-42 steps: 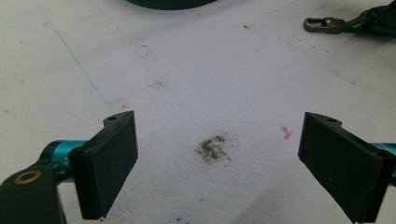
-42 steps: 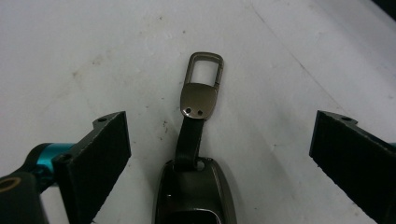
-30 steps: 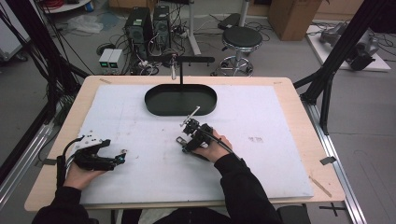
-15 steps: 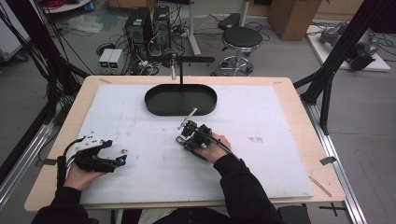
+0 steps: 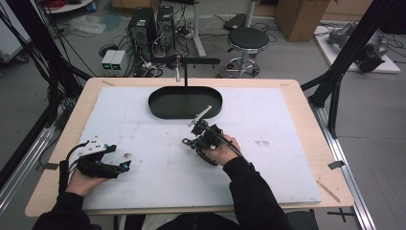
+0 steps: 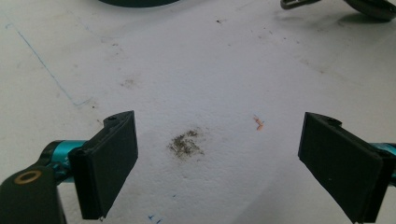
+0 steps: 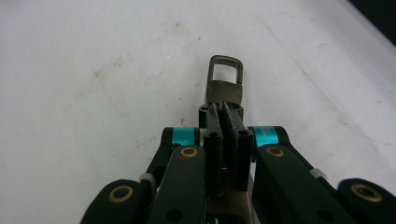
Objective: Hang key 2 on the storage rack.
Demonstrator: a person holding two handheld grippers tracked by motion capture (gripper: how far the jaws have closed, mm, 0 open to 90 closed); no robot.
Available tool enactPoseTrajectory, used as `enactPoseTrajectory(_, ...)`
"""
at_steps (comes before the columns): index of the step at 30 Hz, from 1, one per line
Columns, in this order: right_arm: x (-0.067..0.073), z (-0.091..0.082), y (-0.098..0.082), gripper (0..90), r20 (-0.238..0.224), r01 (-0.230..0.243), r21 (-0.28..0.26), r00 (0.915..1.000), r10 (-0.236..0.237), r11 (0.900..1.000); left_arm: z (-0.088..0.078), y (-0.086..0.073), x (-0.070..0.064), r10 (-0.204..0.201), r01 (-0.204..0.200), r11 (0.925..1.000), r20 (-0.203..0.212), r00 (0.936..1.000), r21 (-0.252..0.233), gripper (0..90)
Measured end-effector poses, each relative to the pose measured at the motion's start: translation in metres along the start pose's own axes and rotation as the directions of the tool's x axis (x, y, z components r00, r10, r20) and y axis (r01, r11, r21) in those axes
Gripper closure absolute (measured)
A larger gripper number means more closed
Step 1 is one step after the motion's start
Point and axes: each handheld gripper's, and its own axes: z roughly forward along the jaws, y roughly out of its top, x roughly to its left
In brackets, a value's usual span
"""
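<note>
Metal clasp (image 7: 225,83) now pinched between right gripper (image 7: 225,122) jaws, which have just been closing — loop end sticks out past tips, over white mat (image 7: 93,70). Grip looks secure; lift can follow. Left gripper (image 6: 217,161) jaws wide apart, nothing between.

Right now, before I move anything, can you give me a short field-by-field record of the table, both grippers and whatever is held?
right gripper: jaws have just closed, shut on a metal clasp
clasp: thin, brownish metal with a rectangular loop sticking out past the jaws
right gripper place: middle of the white mat, just in front of the tray
left gripper: jaws wide open, nothing between them, low over the mat
tray: black, oval, at the far side of the mat
mat: stained and smudged under the left gripper
</note>
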Motion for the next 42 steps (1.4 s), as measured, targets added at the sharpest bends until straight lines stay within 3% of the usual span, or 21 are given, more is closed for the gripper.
enactPoseTrajectory(7, -0.013, -0.029, -0.001, 87.5, -0.034, -0.074, -0.104, 0.9970, 0.070, 0.992, 0.000, 0.000, 0.000, 0.001, -0.001, 1.0000, 0.004, 1.0000, 0.003, 12.3)
enactPoseTrajectory(15, -0.024, -0.053, 0.001, 87.4, -0.039, -0.101, -0.170, 0.9946, 0.096, 0.980, 0.001, -0.001, -0.001, -0.005, 0.005, 0.9999, 0.019, 0.9998, -0.014, 12.3)
enactPoseTrajectory(28, -0.044, -0.076, 0.011, 87.3, -0.069, -0.150, -0.242, 0.9881, 0.137, 0.958, 0.000, 0.000, 0.000, 0.000, 0.001, 0.9997, 0.026, 0.9997, -0.025, 12.3)
enactPoseTrajectory(42, -0.070, -0.092, 0.034, 87.3, -0.091, -0.160, -0.284, 0.9860, 0.140, 0.945, -0.001, -0.001, 0.001, -0.009, 0.011, 0.9993, 0.029, 0.9995, -0.035, 12.3)
